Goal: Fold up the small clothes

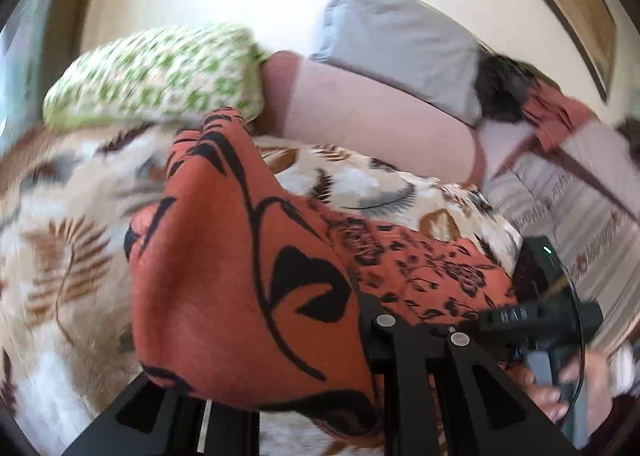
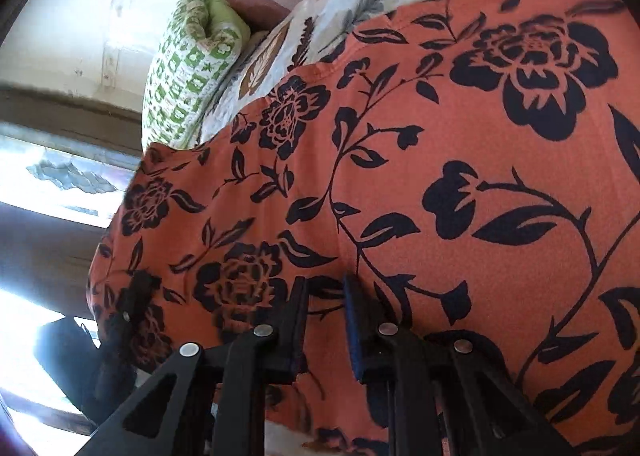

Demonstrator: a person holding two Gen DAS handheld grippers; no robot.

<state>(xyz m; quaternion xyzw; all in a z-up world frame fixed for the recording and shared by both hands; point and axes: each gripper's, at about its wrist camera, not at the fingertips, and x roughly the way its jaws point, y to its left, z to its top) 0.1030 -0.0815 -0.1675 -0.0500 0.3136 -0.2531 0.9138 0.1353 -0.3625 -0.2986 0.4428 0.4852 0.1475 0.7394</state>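
I'm over a bed, leaf-print bedspread (image 1: 60,256) under one orange floral garment (image 2: 460,184). Three pillows show on my left camera: green-patterned (image 1: 160,76), pink (image 1: 360,116), grey (image 1: 400,44). My right gripper (image 2: 326,308) pinches the cloth narrowly; the left gripper (image 1: 360,320) lifts a draped fold, its long axis unclear.

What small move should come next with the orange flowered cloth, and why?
Probably carry the raised part over and lay it on the flat part. In the left wrist view, the left tongs hold the orange flowered cloth lifted off the leaf-print bedcover; the right tongs pin its flat part, so a fold looks half made.
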